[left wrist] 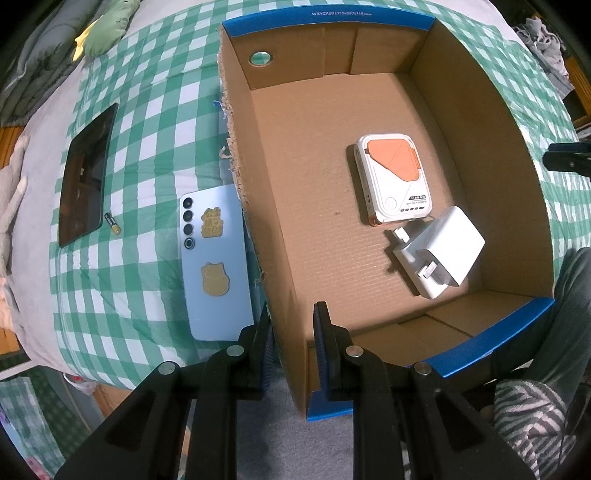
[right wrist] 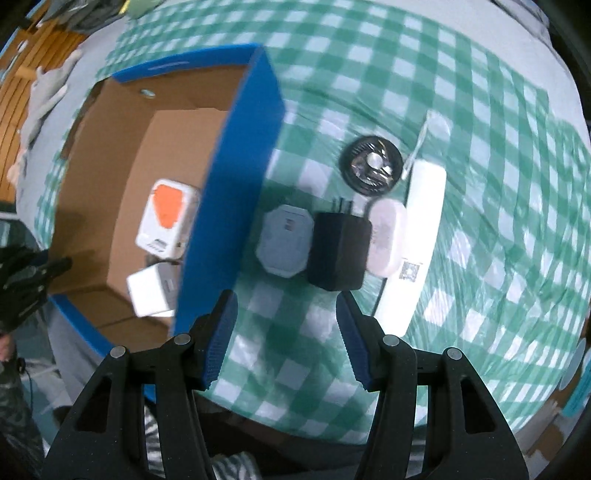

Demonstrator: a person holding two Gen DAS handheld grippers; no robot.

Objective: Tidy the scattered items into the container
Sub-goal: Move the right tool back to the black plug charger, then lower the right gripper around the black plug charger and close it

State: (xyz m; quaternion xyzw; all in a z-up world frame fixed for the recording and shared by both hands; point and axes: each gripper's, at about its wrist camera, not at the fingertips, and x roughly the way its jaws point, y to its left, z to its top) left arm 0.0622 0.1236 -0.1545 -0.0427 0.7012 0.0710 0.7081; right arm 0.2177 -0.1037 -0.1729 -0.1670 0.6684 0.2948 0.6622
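Two grippers hang over a green checked cloth with a cardboard box on it.

The left gripper is a little open, holds nothing, and sits over the box's near left wall. Inside lie a white and orange power bank and a white charger plug. A blue phone, a tablet and a small battery lie left of the box. The right gripper is wide open and empty above a blurry black adapter, a grey box, maybe a case, and a round speaker.

Ahead of your left gripper, the cardboard box's far blue rim carries small white print, roughly "WXYZA09 (315x230x115)mm". The power bank's label is too small to read.
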